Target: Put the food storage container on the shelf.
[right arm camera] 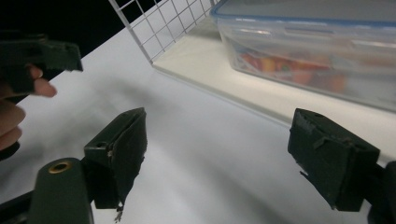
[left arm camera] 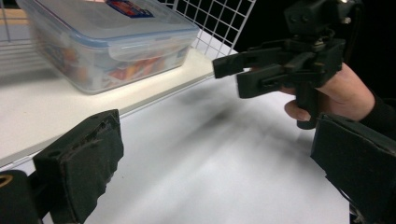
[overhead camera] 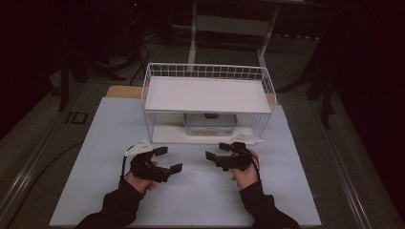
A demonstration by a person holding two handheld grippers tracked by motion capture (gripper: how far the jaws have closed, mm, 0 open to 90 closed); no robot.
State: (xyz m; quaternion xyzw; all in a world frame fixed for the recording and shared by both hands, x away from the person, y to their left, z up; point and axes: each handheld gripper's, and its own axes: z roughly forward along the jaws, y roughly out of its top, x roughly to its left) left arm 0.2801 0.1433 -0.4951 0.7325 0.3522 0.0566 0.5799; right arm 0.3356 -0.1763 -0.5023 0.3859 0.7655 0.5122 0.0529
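Note:
A white wire rack (overhead camera: 208, 71) with a flat white top shelf stands at the middle of the table. On its lower shelf sits a clear plastic box (overhead camera: 210, 123) with a blue-rimmed lid and colourful contents (left arm camera: 112, 42) (right arm camera: 317, 51). My left gripper (overhead camera: 168, 159) is open in front of the rack's left side, jaws wide with nothing between them (left arm camera: 215, 163). My right gripper (overhead camera: 217, 150) is open too, just in front of the rack's right side (right arm camera: 217, 154). Both are held by hands in dark sleeves and face each other.
A pale white mat (overhead camera: 110, 143) covers the table, with a wooden edge (overhead camera: 122, 90) at its back left. Dark floor and a white frame's legs (overhead camera: 229, 28) lie beyond the rack.

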